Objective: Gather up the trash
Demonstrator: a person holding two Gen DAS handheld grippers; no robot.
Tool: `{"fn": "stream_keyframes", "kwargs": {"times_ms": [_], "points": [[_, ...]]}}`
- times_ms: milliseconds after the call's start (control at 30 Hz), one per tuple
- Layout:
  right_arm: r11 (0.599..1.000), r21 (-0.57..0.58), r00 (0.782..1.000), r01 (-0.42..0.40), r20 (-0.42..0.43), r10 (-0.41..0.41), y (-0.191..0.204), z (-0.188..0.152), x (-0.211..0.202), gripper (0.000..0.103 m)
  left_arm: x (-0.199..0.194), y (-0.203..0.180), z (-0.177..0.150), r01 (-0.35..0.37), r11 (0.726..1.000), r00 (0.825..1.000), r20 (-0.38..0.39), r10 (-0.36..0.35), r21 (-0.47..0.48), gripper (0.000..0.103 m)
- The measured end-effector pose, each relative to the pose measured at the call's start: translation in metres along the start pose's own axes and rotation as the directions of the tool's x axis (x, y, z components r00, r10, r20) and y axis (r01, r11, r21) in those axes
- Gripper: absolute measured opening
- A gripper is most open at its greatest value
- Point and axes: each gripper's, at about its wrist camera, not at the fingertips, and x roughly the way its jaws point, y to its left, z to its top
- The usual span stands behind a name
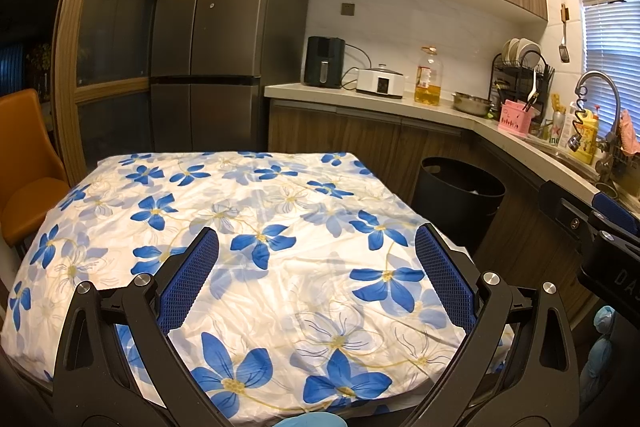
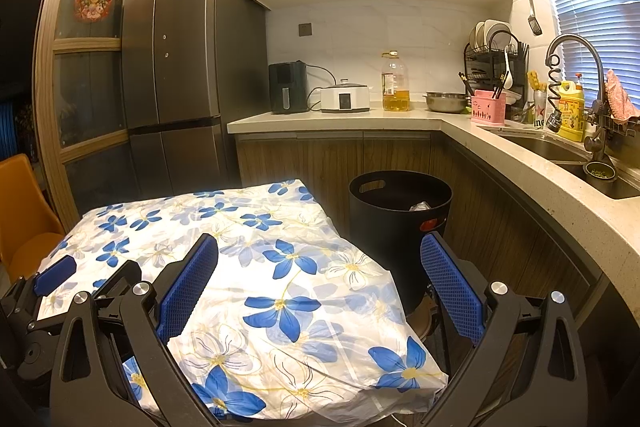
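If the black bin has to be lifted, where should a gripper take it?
Take the black bin at the oval cut-out handle near its rim, coming from above on the table side; the wall there is thin enough to pinch, while the round body is too wide.

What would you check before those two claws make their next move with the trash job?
1. Left claw open and holding nothing: ok.
2. Right claw open and holding nothing: ok.
3. Trash left on the flowered tablecloth: cannot tell for the whole table; none shows in either view.
4. Black bin upright with its top open beside the table: ok.
5. Room left in the bin: ok; some crumpled trash lies inside, well below the rim.
6. The claws apart from each other: ok; the left one shows at the edge of the right view, not touching.
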Motion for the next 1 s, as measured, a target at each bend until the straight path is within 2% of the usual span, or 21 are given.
{"fn": "stream_keyframes", "kwargs": {"times_ms": [67,200,267,667,900,1000], "points": [[1.000,0.000,1.000,0.000,0.000,0.000,0.0013,0.0007,0.0000,0.097,-0.0002,-0.0003,0.0005,0.001,1.000,1.000,0.000,-0.001,0.002,0.094],[1.000,0.002,1.000,0.000,-0.001,0.000,-0.0001,0.0000,-0.0001,0.097,-0.0008,0.0012,0.0000,0.004,1.000,1.000,-0.005,-0.004,0.004,0.079],[1.000,0.002,1.000,0.002,-0.002,-0.002,0.0007,0.0005,-0.0002,0.097,-0.0010,-0.0002,-0.0009,0.004,1.000,1.000,-0.006,-0.004,0.010,0.076],[1.000,0.003,1.000,0.001,0.000,-0.001,0.0011,0.0006,-0.0005,0.097,-0.0009,-0.0010,-0.0041,0.001,1.000,1.000,-0.010,-0.001,0.014,0.076],[1.000,0.008,1.000,0.003,0.002,-0.003,0.0023,-0.0006,-0.0008,0.097,-0.0027,-0.0008,-0.0052,-0.016,1.000,1.000,-0.002,0.016,0.016,0.093],[1.000,0.008,1.000,0.002,0.001,-0.002,0.0013,-0.0007,-0.0007,0.097,-0.0030,0.0028,-0.0047,-0.016,1.000,1.000,0.003,0.016,0.004,0.095]]}}
